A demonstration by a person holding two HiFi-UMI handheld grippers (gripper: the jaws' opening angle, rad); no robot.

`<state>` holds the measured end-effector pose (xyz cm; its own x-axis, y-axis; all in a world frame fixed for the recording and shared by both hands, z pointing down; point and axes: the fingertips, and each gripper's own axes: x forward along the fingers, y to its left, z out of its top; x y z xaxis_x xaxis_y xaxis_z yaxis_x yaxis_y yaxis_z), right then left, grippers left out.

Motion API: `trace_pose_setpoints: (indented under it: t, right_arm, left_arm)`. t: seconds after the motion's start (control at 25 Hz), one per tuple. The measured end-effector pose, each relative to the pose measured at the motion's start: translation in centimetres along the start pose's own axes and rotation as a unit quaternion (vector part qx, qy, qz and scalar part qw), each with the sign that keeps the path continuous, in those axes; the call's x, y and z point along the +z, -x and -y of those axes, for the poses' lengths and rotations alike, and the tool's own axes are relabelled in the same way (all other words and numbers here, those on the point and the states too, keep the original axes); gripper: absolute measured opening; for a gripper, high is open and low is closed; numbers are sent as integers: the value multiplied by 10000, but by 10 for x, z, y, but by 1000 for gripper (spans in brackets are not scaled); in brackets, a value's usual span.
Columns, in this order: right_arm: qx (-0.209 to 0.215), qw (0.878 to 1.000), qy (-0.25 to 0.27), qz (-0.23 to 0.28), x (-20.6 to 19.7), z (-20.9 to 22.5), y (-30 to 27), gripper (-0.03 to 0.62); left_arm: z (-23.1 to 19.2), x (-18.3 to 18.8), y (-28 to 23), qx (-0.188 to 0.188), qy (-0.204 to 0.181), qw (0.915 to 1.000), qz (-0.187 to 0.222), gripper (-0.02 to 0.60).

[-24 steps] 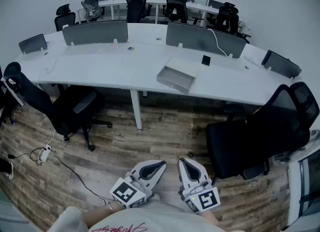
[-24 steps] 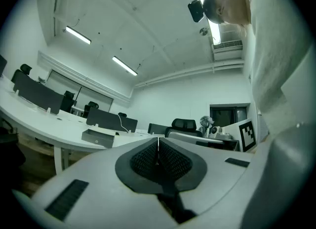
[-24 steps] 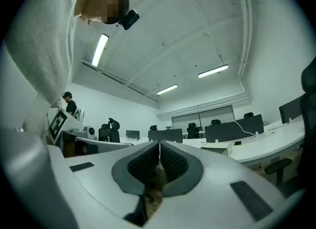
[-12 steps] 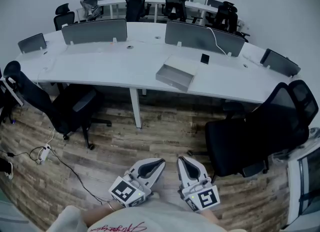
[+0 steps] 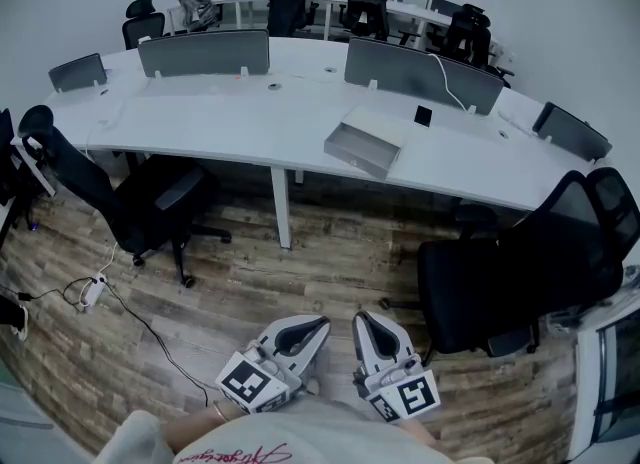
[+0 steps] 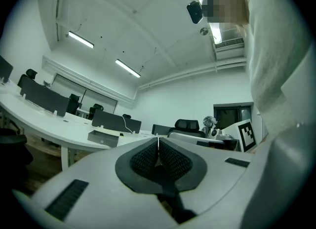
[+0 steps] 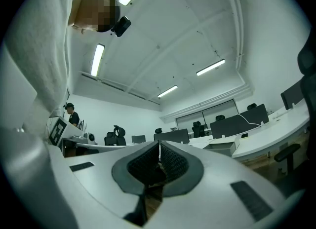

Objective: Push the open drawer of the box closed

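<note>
A grey box with its drawer pulled open [image 5: 364,145] lies on the long curved white desk [image 5: 230,127], far ahead across the floor. It also shows small in the left gripper view as the box [image 6: 103,137] and in the right gripper view as the box [image 7: 220,147]. Both grippers are held low against the person's body, far from the desk. My left gripper [image 5: 312,328] is shut with nothing in it; its pads [image 6: 158,158] meet. My right gripper [image 5: 362,324] is shut and empty too, pads [image 7: 159,161] touching.
A black office chair [image 5: 515,267] stands between me and the desk's right part. Another black chair [image 5: 120,197] stands at the left. Grey divider screens [image 5: 204,52] line the desk's back. A cable and power strip [image 5: 90,292] lie on the wooden floor.
The head view has shifted slightly, so the desk and box sit a little lower and to the right in the picture. Both grippers stay shut in the same place.
</note>
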<state>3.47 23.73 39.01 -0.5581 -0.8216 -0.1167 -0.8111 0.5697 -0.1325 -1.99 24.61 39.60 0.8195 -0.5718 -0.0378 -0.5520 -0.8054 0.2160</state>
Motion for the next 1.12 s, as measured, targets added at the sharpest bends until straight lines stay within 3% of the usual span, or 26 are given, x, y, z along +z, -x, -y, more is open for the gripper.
trace_pose_setpoints:
  t: [0.52,0.8,1.12]
  right_arm:
    - [-184,9997,129,28,6,24,-4,23]
    - [-237,9997,75,-77,-2,32,-9,23]
    - [-349,9993,148,-24,2,53,-29,23]
  left_arm:
    - [-10,10,-23,-39,-34,9998,174,18]
    - [-25,10,-32,18,167,9997,186,18]
    - [-41,17,-53,-169,75,9996,214,18]
